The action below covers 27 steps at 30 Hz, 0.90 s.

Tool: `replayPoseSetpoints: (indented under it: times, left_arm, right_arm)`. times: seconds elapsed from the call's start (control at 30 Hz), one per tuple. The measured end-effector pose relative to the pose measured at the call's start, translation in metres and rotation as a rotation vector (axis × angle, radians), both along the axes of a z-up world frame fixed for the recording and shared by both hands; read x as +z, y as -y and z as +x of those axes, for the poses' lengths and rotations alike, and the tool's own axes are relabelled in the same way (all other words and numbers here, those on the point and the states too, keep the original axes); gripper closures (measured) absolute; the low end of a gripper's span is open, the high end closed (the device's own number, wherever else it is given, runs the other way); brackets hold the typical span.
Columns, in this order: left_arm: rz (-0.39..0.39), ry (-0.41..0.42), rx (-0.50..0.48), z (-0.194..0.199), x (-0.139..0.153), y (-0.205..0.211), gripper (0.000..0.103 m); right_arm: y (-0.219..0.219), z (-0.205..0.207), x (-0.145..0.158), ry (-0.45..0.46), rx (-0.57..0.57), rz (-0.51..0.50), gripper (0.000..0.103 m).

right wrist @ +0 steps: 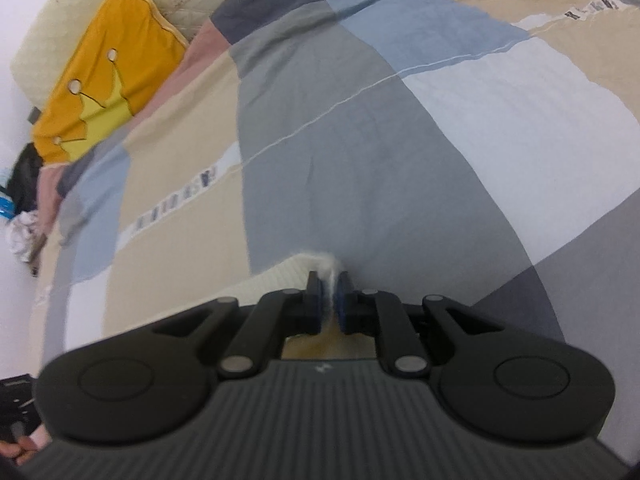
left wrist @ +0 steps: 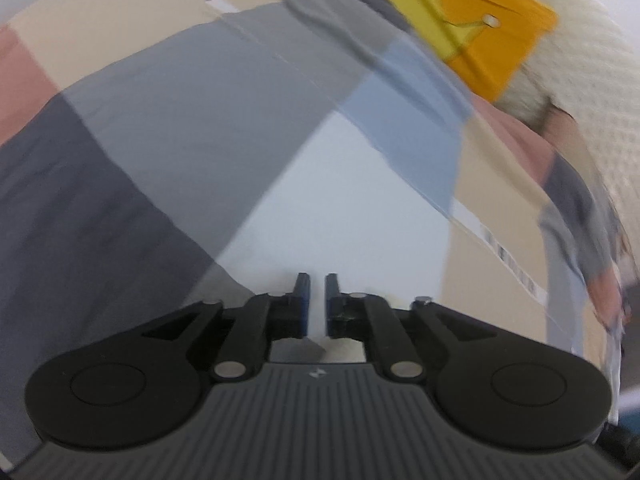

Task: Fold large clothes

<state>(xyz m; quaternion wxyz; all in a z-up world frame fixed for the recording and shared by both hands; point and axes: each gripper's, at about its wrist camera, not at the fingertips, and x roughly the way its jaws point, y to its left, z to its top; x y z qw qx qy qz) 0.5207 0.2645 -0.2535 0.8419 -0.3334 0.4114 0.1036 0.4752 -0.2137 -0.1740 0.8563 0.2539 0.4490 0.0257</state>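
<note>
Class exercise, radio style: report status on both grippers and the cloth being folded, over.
Left gripper slightly open, nothing visibly pinched. Right gripper shut on white fabric edge. Patchwork cover lies spread. Yellow pillow well clear.

Bright, even, shadowless daylight; soft motion blur throughout, strong fisheye bending at the edges.

Two grippers; one yellow pillow; one patchwork bedsheet; one cream garment.

Bed with patchwork cover, orange crown pillow, white wall
</note>
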Motion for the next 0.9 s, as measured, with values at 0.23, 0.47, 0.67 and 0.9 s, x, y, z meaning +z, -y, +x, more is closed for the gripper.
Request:
replayPoseSetpoints:
  times: [0.23,0.47,0.67,0.9]
  left_arm:
    - [0.034,0.083,-0.116,-0.031,0.025,0.014,0.047]
    - [0.086,0.118,-0.227,-0.035,0.026,0.022,0.047]
    - [0.097,0.039,-0.280,-0.019,-0.001,0.026,0.049]
    - [0.121,0.015,-0.341,-0.022,-0.011,0.040,0.086]
  right_arm:
    - [-0.007,-0.031,0.031,0.079,0.096,0.053,0.043]
    - [-0.004,-0.044,0.055,0.149,0.150,-0.044,0.042]
    - [0.021,-0.029,0.029,0.087,0.138,-0.100,0.043]
    - [0.006,-0.024,0.005,0.087,0.273,-0.042,0.065]
